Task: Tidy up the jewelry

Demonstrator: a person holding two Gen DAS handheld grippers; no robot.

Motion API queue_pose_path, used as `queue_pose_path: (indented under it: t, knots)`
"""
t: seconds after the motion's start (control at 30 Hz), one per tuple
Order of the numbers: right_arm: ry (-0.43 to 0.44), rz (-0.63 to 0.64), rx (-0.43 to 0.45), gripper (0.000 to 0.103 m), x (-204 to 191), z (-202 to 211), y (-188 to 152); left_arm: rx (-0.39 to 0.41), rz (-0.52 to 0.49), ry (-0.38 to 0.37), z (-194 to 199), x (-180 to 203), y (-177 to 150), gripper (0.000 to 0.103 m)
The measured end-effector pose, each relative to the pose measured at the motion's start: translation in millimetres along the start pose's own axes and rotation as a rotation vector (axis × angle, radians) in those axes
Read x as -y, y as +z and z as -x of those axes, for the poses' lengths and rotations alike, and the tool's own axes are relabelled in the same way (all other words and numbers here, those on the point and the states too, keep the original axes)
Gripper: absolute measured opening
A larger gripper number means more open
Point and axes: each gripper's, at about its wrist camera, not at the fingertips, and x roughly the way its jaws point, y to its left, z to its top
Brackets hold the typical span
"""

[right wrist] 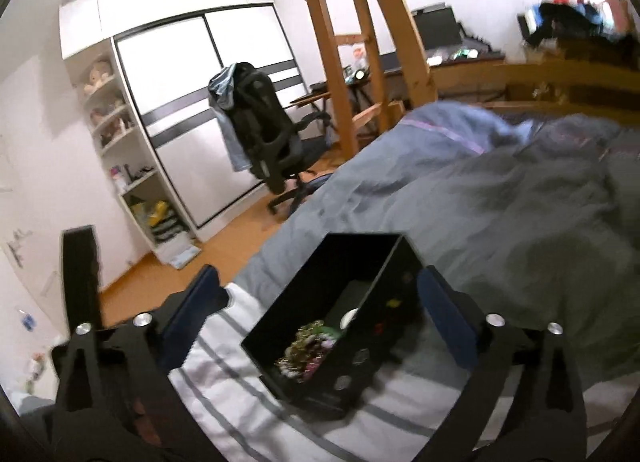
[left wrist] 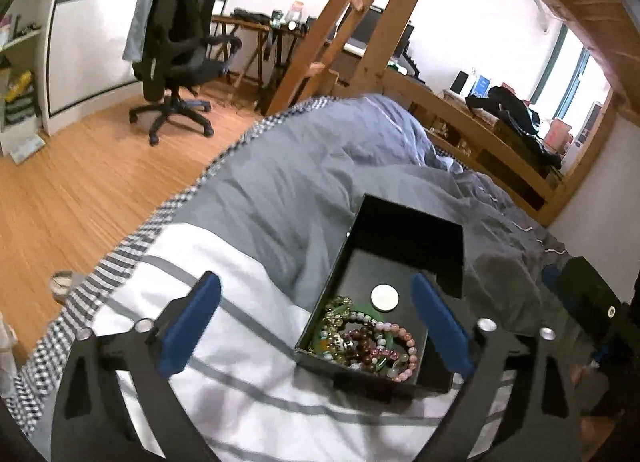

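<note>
left gripper (left wrist: 316,314) spread wide, empty, above black box (left wrist: 404,238) on bed cover (left wrist: 240,282). right pad over box's right wall, left pad well left of box. bead bracelets (left wrist: 368,342) piled in box's near end, white disc (left wrist: 385,297) just behind them

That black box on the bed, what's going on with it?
A person holds a two-finger gripper in each hand over a black box on the bed's duvet. Beaded bracelets and a white disc lie inside. The left gripper and right gripper are both open, holding nothing.
</note>
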Motion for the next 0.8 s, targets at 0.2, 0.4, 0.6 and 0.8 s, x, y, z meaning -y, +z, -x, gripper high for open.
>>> queue_pose_path:
  t: [0.2, 0.4, 0.6, 0.8]
  knots:
    - [-0.108, 0.190, -0.102, 0.099, -20, 9, -11, -0.005, -0.167, 0.026, 21, 22, -8, 0.097]
    - [-0.130, 0.274, -0.152, 0.099, -25, 20, -37, 0.000, -0.301, 0.070, 33, 37, -23, 0.097]
    - [-0.106, 0.227, -0.156, 0.099, -18, 29, -48, 0.001, -0.348, 0.084, 43, 37, -35, 0.097]
    - [-0.112, 0.199, -0.136, 0.099, -10, 37, -56, 0.007, -0.343, 0.076, 47, 35, -41, 0.097]
